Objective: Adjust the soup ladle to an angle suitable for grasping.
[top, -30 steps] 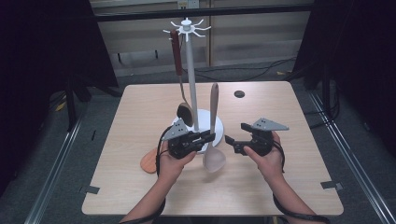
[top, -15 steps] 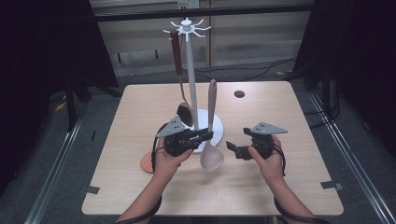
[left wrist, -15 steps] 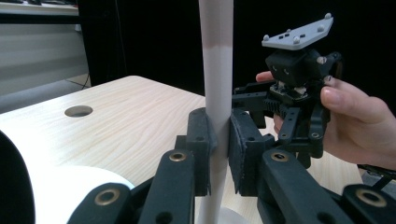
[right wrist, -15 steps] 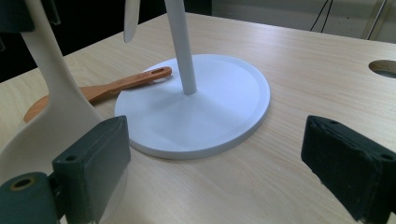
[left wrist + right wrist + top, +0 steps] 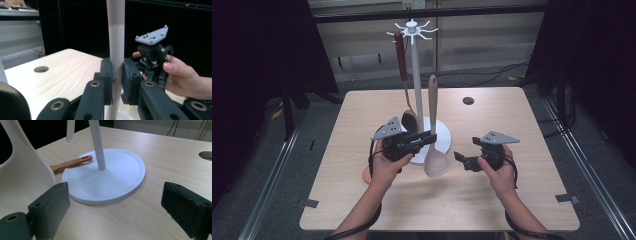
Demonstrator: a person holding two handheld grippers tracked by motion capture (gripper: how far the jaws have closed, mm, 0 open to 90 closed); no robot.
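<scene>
in left gripper (image 5: 428,138) – pale beige spoon (image 5: 435,145), upright.

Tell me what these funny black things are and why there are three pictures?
A person sits at a wooden table and holds a tool with a squeezing claw in each hand. One picture comes from a camera up high, looking down. The other two come from small cameras riding on the tools, so you look along each claw.

The left claw is squeezed shut on the handle of a pale spoon, which stands upright with its bowl at the bottom. The right claw is wide open and holds nothing; its jaws have just been opening.

On the table stands a white rack with hooks on top and a round base. A spoon with a dark red handle hangs from one hook. An orange-brown utensil lies beside the base.
</scene>
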